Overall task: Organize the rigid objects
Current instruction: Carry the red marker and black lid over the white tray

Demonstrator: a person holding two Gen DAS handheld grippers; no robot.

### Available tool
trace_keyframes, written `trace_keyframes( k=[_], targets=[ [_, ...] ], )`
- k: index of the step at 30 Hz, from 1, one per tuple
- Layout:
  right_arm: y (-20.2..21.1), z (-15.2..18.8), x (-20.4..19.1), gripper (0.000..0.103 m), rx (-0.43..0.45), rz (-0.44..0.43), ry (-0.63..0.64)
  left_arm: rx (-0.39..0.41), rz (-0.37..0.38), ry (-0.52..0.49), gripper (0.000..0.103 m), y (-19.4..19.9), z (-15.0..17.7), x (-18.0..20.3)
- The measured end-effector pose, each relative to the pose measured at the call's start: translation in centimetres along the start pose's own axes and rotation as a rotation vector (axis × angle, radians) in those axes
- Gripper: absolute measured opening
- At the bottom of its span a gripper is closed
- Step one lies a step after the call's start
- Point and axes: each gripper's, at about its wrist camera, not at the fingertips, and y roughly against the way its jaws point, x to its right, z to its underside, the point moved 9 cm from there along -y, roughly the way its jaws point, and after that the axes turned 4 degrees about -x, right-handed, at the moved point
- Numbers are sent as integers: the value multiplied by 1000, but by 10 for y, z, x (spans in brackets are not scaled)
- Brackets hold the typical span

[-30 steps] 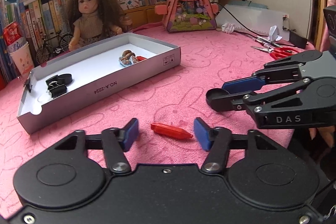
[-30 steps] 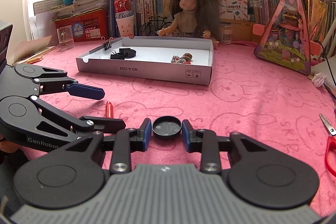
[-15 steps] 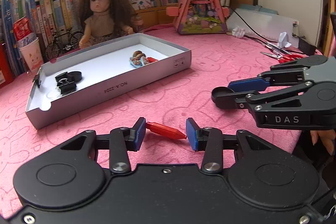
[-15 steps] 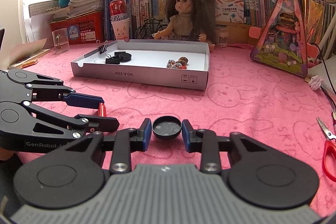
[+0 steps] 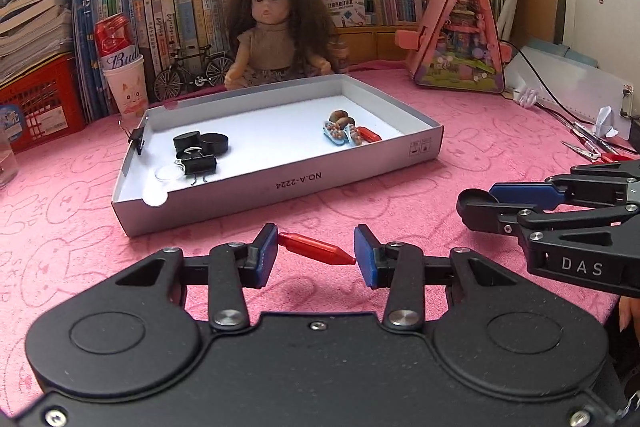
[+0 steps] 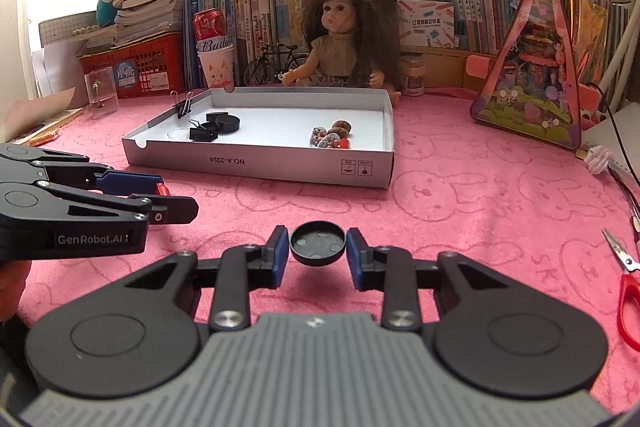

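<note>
My left gripper is shut on a red pointed plastic piece, held end to end between the blue pads above the pink cloth. My right gripper is shut on a black round cap, lifted off the cloth. Each gripper shows in the other's view: the right gripper with the black cap, the left gripper with the red piece. The white box tray lies ahead of both, also in the right wrist view, holding black caps, a binder clip and small shoes.
A doll, a paper cup with a can, a toy bicycle and books stand behind the tray. A pink triangular toy house is at back right. Red-handled scissors lie at the right. A clear glass stands at left.
My left gripper closed on the red piece and lifted it off the cloth. Both grippers rose and turned toward the tray; the right one kept the black cap.
</note>
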Motion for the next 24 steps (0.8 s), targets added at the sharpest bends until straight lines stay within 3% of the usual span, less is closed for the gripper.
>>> trace_keyframes(
  k=[24],
  targets=[
    [-27,-28,-17,36,-10,-17,-17,17,-68,129,40,-8,-20,-28]
  ],
)
